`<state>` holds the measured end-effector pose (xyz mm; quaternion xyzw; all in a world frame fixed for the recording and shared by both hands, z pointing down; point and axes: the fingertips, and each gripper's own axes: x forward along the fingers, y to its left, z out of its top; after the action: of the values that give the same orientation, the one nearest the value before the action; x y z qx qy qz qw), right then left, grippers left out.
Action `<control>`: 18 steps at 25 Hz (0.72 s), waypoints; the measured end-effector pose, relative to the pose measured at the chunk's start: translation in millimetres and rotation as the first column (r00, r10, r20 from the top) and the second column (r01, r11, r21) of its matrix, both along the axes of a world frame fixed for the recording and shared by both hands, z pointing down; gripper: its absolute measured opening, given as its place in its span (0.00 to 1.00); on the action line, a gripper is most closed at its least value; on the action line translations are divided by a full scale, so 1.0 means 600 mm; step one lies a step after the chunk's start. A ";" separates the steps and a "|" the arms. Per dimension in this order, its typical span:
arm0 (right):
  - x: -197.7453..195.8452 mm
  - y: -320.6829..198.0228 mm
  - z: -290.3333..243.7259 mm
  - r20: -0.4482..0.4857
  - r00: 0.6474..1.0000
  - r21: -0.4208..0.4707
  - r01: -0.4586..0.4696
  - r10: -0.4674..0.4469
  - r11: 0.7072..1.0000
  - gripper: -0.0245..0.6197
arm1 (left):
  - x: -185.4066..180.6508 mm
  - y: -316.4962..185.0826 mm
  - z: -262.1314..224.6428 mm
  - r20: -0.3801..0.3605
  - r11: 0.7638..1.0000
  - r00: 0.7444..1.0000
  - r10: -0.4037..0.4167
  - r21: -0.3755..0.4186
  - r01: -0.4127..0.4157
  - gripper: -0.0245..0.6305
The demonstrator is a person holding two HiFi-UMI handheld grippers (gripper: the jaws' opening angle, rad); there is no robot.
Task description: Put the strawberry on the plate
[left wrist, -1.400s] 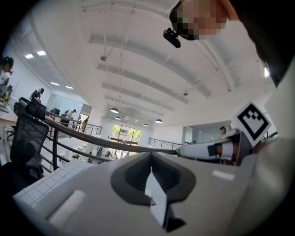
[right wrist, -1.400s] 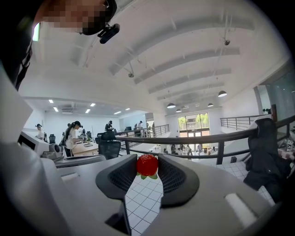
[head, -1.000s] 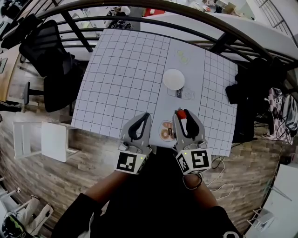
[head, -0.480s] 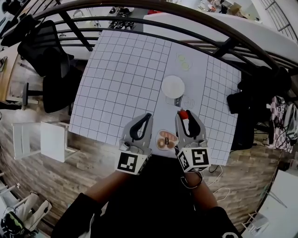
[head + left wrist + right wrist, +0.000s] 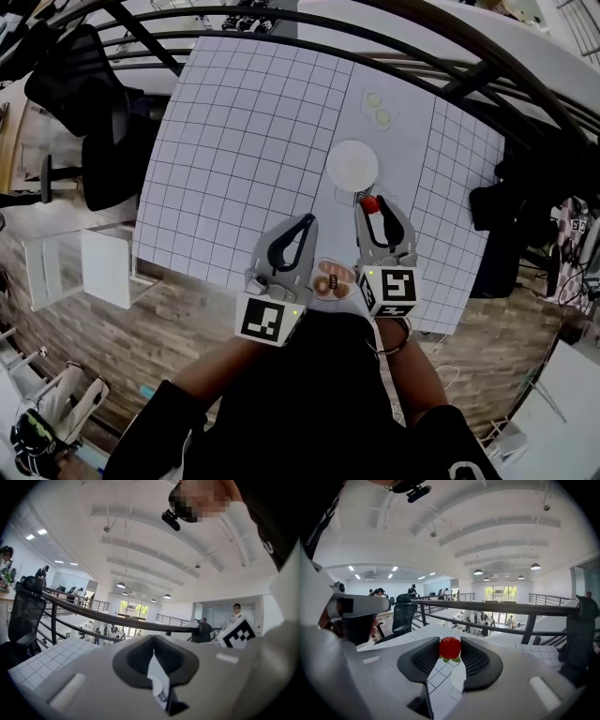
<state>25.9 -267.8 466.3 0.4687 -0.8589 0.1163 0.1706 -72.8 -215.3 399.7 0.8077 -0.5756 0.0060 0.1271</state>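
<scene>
The right gripper [image 5: 449, 644] has its jaws partly apart and clamped on the strawberry [image 5: 450, 648]. The red fruit is pinched at the very tips between the two dark ribbed pads [image 5: 423, 660], with its green leaves pointing down. In the head view the strawberry is just short of the near rim of the white plate [image 5: 352, 165], beside it and not on it. Its height above the gridded table [image 5: 253, 122] cannot be judged. The left gripper [image 5: 154, 653] has its jaws together with no object between them, and it is held over the table's near edge, well apart from the plate. A small tray of brown ring-shaped pieces [image 5: 330, 279] lies between the two grippers. A clear pack holding pale yellow-green items [image 5: 378, 108] lies beyond the plate.
</scene>
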 end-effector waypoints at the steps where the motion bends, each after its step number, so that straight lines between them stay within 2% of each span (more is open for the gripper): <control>1: 0.002 -0.010 0.014 -0.005 1.000 -0.012 0.004 -0.004 1.000 0.25 | 0.003 -0.008 0.006 0.001 1.000 1.000 -0.001 -0.008 0.001 0.05; 7: 0.013 -0.063 0.090 -0.036 0.999 -0.073 0.015 -0.018 0.997 0.25 | 0.014 -0.045 0.043 0.002 0.999 1.000 -0.012 -0.047 0.012 0.05; 18: 0.020 -0.130 0.246 -0.161 0.985 -0.156 0.039 -0.064 0.987 0.25 | 0.008 -0.057 0.104 0.001 0.988 0.998 -0.060 -0.140 0.060 0.05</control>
<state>37.8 -346.1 613.8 0.4400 -0.8421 0.1375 0.2798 -67.7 -249.5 462.3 0.7791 -0.5976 0.0414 0.1845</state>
